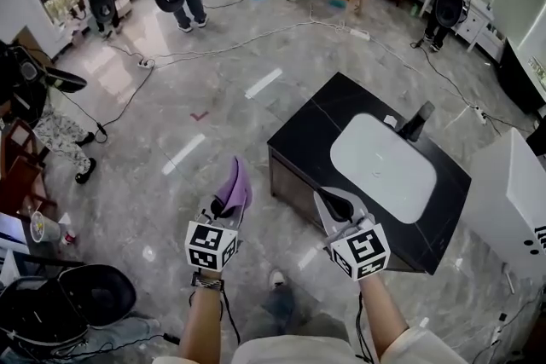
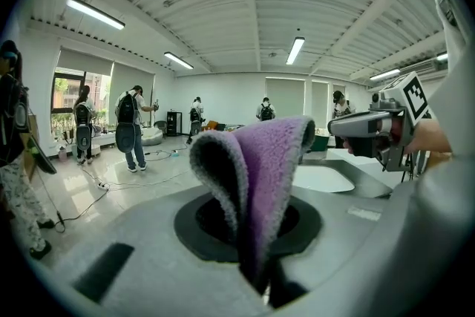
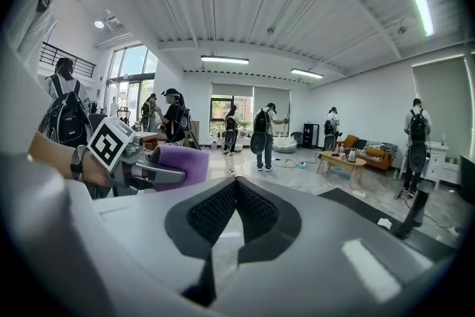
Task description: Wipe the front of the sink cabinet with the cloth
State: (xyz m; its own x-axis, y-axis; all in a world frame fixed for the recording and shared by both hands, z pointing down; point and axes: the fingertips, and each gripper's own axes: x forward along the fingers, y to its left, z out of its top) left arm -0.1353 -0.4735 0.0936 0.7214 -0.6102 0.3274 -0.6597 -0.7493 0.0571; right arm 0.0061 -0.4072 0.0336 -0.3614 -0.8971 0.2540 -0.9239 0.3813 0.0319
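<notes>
Left hand-held gripper clenched on folded purple cloth, cloth sticking out toward 12 o'clock, right hand-held gripper pinched together on nothing, both forearms stretched forward side by side, black sink cabinet at 1 o'clock, cloth clear of it

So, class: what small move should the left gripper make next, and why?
Probably bring the left gripper down toward the front of the sink cabinet: its jaws are shut on the purple cloth, which is held in the air, not yet touching the cabinet.
</notes>
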